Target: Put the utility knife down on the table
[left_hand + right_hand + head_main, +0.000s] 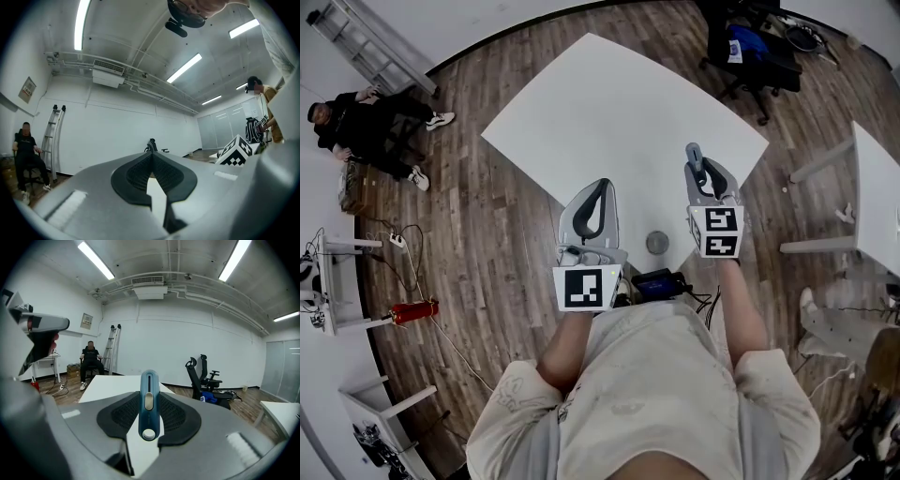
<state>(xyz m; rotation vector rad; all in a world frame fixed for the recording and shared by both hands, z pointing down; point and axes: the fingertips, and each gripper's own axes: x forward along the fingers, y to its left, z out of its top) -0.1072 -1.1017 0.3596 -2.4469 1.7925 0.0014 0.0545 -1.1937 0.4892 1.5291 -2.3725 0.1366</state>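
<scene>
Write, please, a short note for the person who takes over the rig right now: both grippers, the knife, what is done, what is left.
Left gripper: fingers closed together, nothing between them.
Right gripper: fingers shut on the blue utility knife, which sticks out forward past the tips.
Both are held in the air at the near edge of the white table.
Done: the knife is gripped.
Left: lower it onto the table, open the fingers, draw back.
</scene>
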